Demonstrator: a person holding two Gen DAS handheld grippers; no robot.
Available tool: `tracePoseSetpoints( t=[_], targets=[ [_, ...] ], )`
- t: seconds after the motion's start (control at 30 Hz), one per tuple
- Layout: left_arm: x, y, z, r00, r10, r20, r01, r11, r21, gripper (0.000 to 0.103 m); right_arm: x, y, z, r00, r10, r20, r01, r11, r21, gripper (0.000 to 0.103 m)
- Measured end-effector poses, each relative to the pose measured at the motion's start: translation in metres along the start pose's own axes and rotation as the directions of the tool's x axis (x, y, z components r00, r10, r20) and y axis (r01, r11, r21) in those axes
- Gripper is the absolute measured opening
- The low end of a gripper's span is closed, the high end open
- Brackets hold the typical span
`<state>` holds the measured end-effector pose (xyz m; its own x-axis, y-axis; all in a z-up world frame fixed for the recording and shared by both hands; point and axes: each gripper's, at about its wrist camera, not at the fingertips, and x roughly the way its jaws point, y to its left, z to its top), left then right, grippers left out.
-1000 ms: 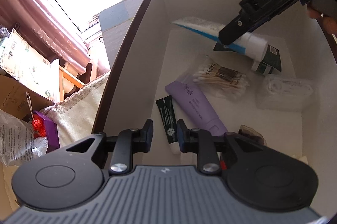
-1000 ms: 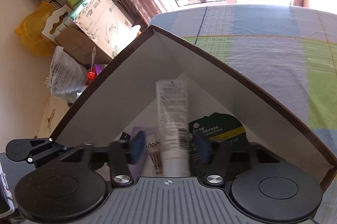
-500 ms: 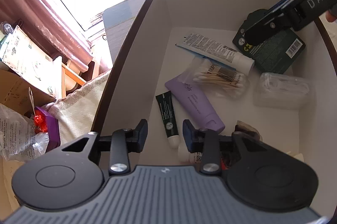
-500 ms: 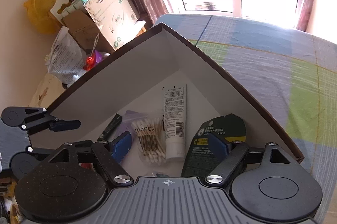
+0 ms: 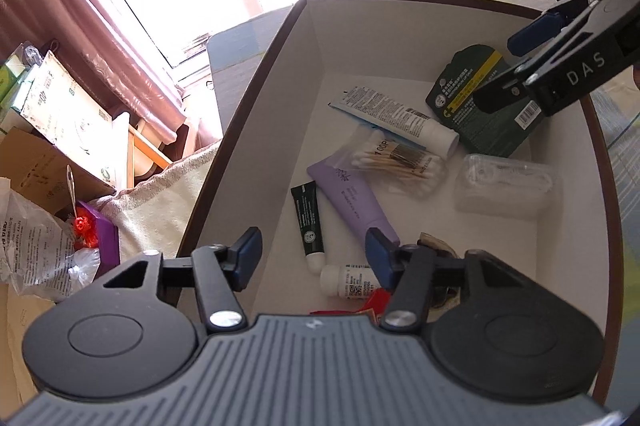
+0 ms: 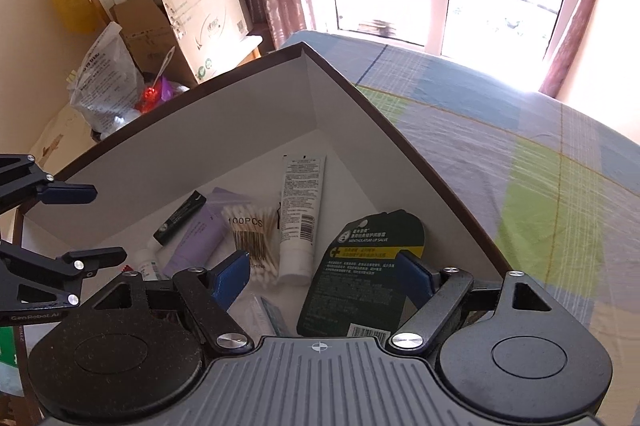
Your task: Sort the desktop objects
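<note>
My right gripper [image 6: 320, 276] stands with jaws spread, empty, above the dark green lip-salve card [image 6: 370, 258], which leans against the box's [image 6: 360, 98] inner wall. My left gripper [image 5: 314, 252] is likewise spread and empty at the opposite end. On the box floor between: white tube [image 6: 298, 214], cotton-swab bag [image 6: 250, 230], purple tube [image 5: 352, 198], small black tube [image 5: 308, 216].
</note>
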<state>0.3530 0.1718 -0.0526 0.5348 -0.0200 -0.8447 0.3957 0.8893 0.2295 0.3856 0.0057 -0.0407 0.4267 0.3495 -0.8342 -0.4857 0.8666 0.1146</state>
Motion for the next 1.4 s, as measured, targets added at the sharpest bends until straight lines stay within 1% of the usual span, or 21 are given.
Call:
tracePoseSetpoints(
  t=[0.03, 0.1, 0.13, 0.17, 0.23, 0.27, 0.3, 0.37, 0.5, 0.8, 0.9, 1.0, 1.2, 1.27, 1.4],
  targets=[
    [-0.003, -0.001, -0.001, 1.000, 0.005, 0.002, -0.005, 1.000, -0.008, 0.068, -0.002, 0.001, -0.001, 1.000, -0.006, 0.005, 0.006, 1.000, -0.005, 0.085],
    [-0.012, -0.002, -0.002, 1.000, 0.013, 0.011, -0.013, 1.000, -0.027, 0.070, -0.008, 0.002, -0.004, 1.000, -0.019, 0.014, 0.019, 1.000, -0.014, 0.085],
    [-0.016, -0.003, -0.002, 1.000, 0.015, 0.012, -0.015, 0.999, -0.037, 0.074, -0.010, 0.002, -0.006, 1.000, -0.024, 0.017, 0.024, 1.000, -0.019, 0.085],
    [-0.020, -0.004, -0.003, 1.000, 0.018, 0.014, -0.017, 0.998, -0.052, 0.081, -0.013, 0.003, -0.008, 0.999, -0.030, 0.019, 0.031, 0.999, -0.023, 0.085],
    [-0.029, -0.005, -0.004, 1.000, 0.022, 0.021, -0.020, 0.997, -0.077, 0.087, -0.019, 0.003, -0.012, 0.999, -0.041, 0.027, 0.041, 0.999, -0.028, 0.086],
    [-0.035, -0.007, -0.005, 0.999, 0.024, 0.026, -0.021, 0.996, -0.085, 0.088, -0.023, 0.002, -0.014, 0.998, -0.042, 0.042, 0.043, 0.999, -0.025, 0.096],
    [-0.040, -0.009, -0.005, 0.999, 0.028, 0.027, -0.025, 0.995, -0.092, 0.088, -0.027, 0.002, -0.017, 0.997, -0.044, 0.057, 0.045, 0.999, -0.021, 0.103],
    [-0.049, -0.012, -0.007, 0.999, 0.040, 0.035, -0.036, 0.994, -0.107, 0.092, -0.034, 0.001, -0.021, 0.996, -0.041, 0.074, 0.042, 0.999, -0.012, 0.103],
    [-0.067, -0.020, -0.011, 0.997, 0.061, 0.049, -0.055, 0.990, -0.128, 0.093, -0.049, -0.002, -0.027, 0.995, -0.026, 0.098, 0.026, 1.000, 0.003, 0.103],
    [-0.103, -0.035, -0.024, 0.994, 0.077, 0.077, -0.061, 0.981, -0.187, 0.095, -0.078, 0.000, -0.041, 0.991, -0.018, 0.132, 0.020, 1.000, -0.011, 0.103],
    [-0.114, -0.040, -0.029, 0.992, 0.090, 0.088, -0.070, 0.976, -0.205, 0.097, -0.087, 0.001, -0.046, 0.990, -0.014, 0.141, 0.016, 1.000, -0.017, 0.103],
    [-0.124, -0.048, -0.035, 0.991, 0.096, 0.092, -0.073, 0.971, -0.228, 0.097, -0.095, 0.003, -0.053, 0.989, -0.021, 0.149, 0.026, 0.999, -0.031, 0.103],
    [-0.137, -0.068, -0.051, 0.992, 0.092, 0.091, -0.063, 0.957, -0.282, 0.098, -0.110, 0.011, -0.071, 0.981, -0.078, 0.178, 0.097, 0.990, -0.103, 0.103],
    [-0.142, -0.074, -0.055, 0.992, 0.093, 0.090, -0.061, 0.951, -0.304, 0.098, -0.113, 0.011, -0.077, 0.981, -0.076, 0.180, 0.096, 0.990, -0.104, 0.103],
    [-0.155, -0.085, -0.059, 0.989, 0.108, 0.102, -0.070, 0.945, -0.320, 0.098, -0.121, 0.009, -0.088, 0.983, -0.043, 0.180, 0.062, 0.993, -0.101, 0.103]
  ],
)
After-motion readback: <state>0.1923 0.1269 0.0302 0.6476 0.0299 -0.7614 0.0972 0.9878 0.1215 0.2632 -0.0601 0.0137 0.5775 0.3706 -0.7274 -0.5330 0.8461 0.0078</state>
